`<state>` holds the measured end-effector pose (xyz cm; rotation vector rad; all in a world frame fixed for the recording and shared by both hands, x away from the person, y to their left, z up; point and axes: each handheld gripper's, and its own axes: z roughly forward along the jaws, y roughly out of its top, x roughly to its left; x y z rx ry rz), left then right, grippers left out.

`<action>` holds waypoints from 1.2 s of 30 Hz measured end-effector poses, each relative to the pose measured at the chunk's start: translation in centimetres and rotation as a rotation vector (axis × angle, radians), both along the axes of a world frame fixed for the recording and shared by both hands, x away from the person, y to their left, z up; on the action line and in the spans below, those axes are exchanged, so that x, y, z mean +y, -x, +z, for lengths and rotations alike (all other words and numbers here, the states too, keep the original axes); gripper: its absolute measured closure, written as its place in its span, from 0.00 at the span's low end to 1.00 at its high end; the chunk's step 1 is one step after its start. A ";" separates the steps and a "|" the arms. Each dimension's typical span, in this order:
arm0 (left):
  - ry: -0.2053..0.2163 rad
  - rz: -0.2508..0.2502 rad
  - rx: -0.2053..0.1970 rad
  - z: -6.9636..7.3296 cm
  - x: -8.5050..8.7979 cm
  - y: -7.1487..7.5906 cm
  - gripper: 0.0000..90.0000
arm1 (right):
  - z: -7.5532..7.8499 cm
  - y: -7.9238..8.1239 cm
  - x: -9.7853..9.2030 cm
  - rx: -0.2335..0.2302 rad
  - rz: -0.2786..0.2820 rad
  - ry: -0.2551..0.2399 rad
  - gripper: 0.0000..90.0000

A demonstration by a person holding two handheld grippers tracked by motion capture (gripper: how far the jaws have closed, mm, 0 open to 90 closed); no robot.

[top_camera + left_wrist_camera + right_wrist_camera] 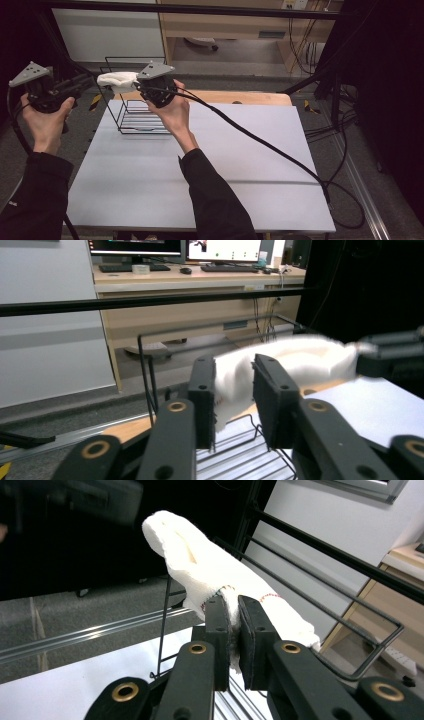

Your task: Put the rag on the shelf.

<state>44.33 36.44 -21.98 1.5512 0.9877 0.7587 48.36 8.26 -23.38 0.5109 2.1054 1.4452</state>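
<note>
**One white cloth held over a wire rack**

A single white cloth (117, 80) hangs in the air above the far left part of the surface (240, 165), over the top edge of a black wire rack (131, 107). In the right gripper view the cloth (220, 582) is pinched between the right gripper's (233, 625) jaws, which are nearly together on its hem; a thin coloured stitch line runs along that hem. The cloth's far end rises free, up and away from the jaws.

In the left gripper view the left gripper's (235, 385) jaws stand apart with a wide gap, and the cloth (295, 357) shows in that gap and off to one side. Whether either jaw touches it cannot be told: the cloth is blurred there and may simply lie farther off. In the high view the left gripper (82, 82) sits just beside the cloth's near tip, and contact is hard to make out there too.

The rack's lower part is partly hidden behind the right hand (172, 110) in the high view, and only its top rails and some floor bars show in the gripper views.

Counted: one cloth, one rack, two grippers, two hands. The left hand (45, 117) holds its gripper off the surface's left edge. One black cable (270, 147) trails from the right gripper across the surface and over its right edge
</note>
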 end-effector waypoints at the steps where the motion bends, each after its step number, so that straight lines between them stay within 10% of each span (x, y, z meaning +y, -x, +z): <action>1: -0.002 -0.001 0.002 0.4 -0.1 -0.2 0.83 | -0.1 0.0 -0.1 0.004 0.001 -0.002 0.94; 11: -0.038 -0.052 0.064 1.2 -3.0 -2.4 1.00 | -0.5 0.1 -0.1 0.001 0.002 0.005 0.94; 32: -0.086 -0.124 0.136 -2.9 -3.6 -2.4 1.00 | -0.3 1.0 -0.4 0.019 0.040 -0.012 0.79; 36: -0.101 -0.118 0.146 -3.7 -3.9 -2.6 1.00 | -0.4 0.7 -0.4 0.054 0.041 -0.014 0.89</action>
